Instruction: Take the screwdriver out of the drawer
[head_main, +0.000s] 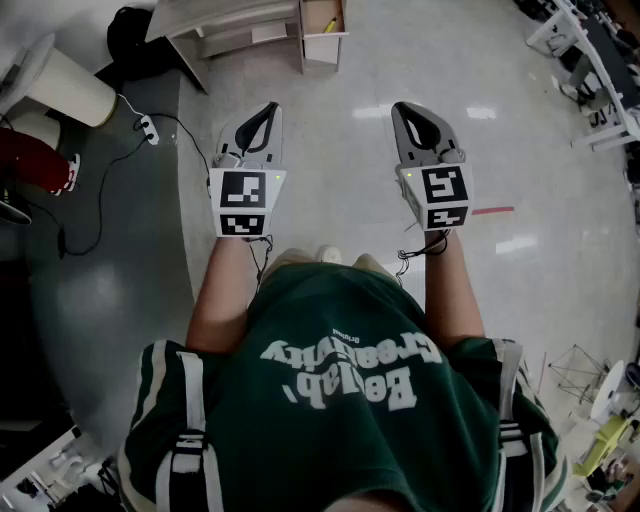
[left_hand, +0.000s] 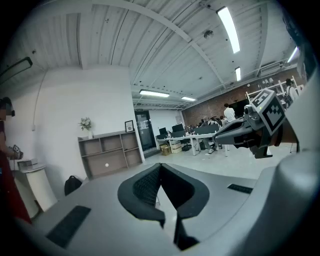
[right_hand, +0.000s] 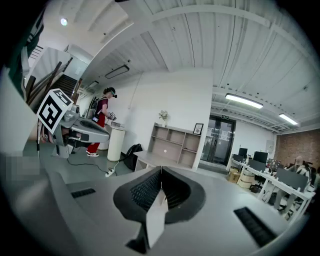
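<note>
Hovering, left gripper (head_main: 268, 112) clenched, jaws tip to tip, nothing between. Right gripper (head_main: 404, 110) likewise closed, empty. Both held out side by side over bare floor (head_main: 335, 160), mid frame of head view. Open drawer (head_main: 322, 50) well apart from both, top centre of head view. Small yellow item (head_main: 330, 24) inside, likely screwdriver, too small to confirm. Step in hand: approach, reach not yet begun. Next move calls for closing on drawer, parting one gripper's jaws, lining up across handle.
</note>
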